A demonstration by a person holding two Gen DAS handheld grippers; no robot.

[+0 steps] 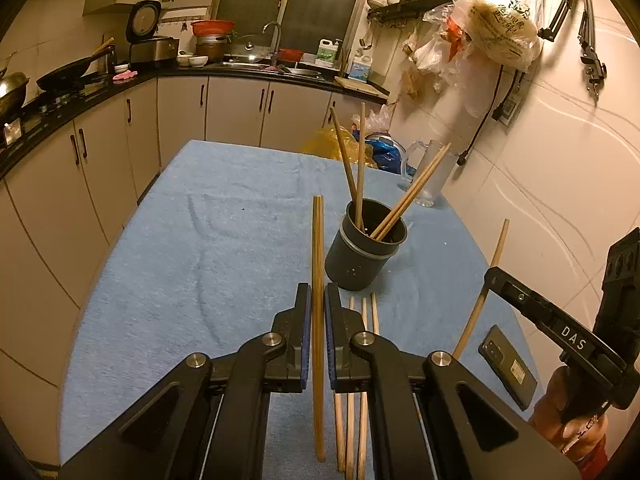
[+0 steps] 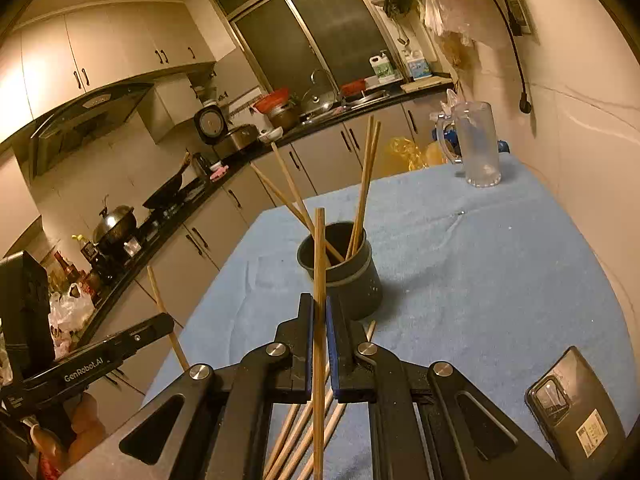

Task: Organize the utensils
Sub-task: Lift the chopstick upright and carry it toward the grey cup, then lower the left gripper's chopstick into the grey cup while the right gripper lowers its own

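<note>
The left gripper (image 1: pixel 318 300) is squeezed tight on one chopstick (image 1: pixel 317 280). The stick runs straight up the middle of the left wrist picture, between the two blue pads (image 1: pixel 307 320), and its top end stops just left of the dark cup (image 1: pixel 366 246).

The right gripper (image 2: pixel 319 308) is squeezed tight on another chopstick (image 2: pixel 319 264). That stick also stands straight up the middle of the right wrist picture, and its top end crosses in front of the dark cup's left rim. In the left wrist picture the right gripper shows at the right edge with its stick poking up, and a hand (image 1: pixel 568 412) holds it from below.

The dark cup sits in the middle of the blue cloth (image 1: pixel 180 240). Four chopsticks in the cup (image 1: pixel 412 192) lean out of it, two to the upper left and two to the upper right in the left wrist picture.

More loose chopsticks (image 1: pixel 362 360) lie flat on the cloth at the bottom of the picture, just under the left gripper's right finger.

A black phone (image 2: pixel 576 412) lies on the cloth at the lower right of the right wrist picture. A clear glass jug (image 2: pixel 478 144) stands at the far end of the cloth, upper right. Behind it all is a kitchen counter (image 1: pixel 120 84) with pots, across the upper left.
</note>
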